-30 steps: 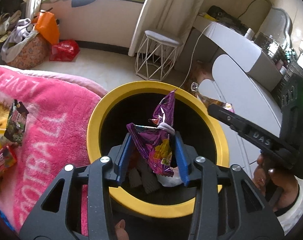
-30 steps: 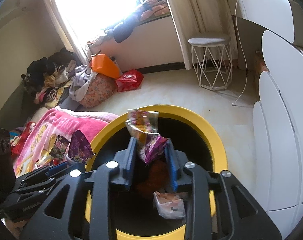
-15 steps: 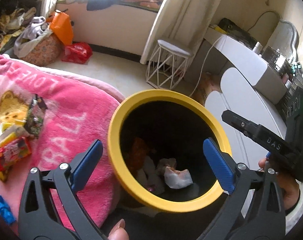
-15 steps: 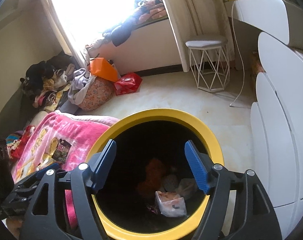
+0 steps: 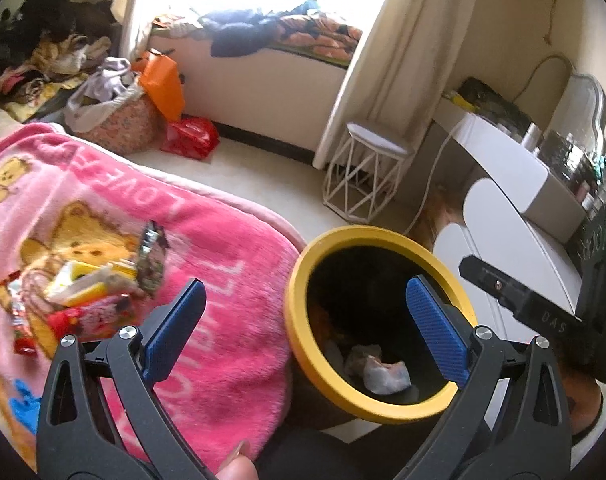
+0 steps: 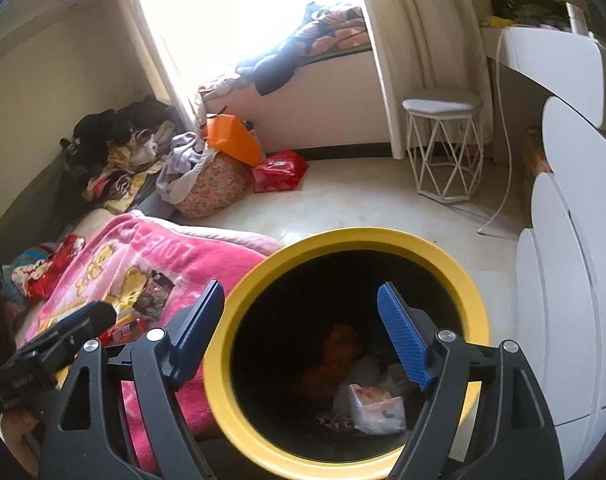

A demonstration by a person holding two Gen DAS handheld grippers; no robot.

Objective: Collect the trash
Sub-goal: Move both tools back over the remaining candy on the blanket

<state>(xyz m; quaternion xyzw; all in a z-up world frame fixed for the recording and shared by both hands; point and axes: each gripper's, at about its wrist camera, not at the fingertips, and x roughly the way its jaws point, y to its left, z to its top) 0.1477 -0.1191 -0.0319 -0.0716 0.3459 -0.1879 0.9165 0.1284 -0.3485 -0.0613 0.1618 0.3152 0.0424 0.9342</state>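
A black bin with a yellow rim (image 5: 299, 344) (image 6: 343, 240) stands beside the bed and holds crumpled wrappers (image 5: 383, 368) (image 6: 377, 402). My left gripper (image 5: 303, 320) is open and empty, its left finger over the pink blanket (image 5: 207, 264) and its right finger over the bin. My right gripper (image 6: 301, 334) hangs above the bin's mouth, its jaws still opening, with nothing between them. Several snack wrappers (image 5: 91, 288) (image 6: 153, 296) lie in a heap on the blanket, left of the bin. The right gripper's black body (image 5: 543, 320) shows at the right of the left wrist view.
A white wire stool (image 5: 367, 176) (image 6: 443, 148) stands by the curtain. White cabinets (image 6: 563, 280) line the right side. A floral bag (image 6: 211, 184), an orange bag (image 5: 163, 84) and a red bag (image 6: 279, 170) sit on the floor under the window bench.
Both grippers let go of their wrappers, which dropped into the bin, and their jaws spread wide. The left gripper swung left and up, so the blanket and its wrappers now fill its view.
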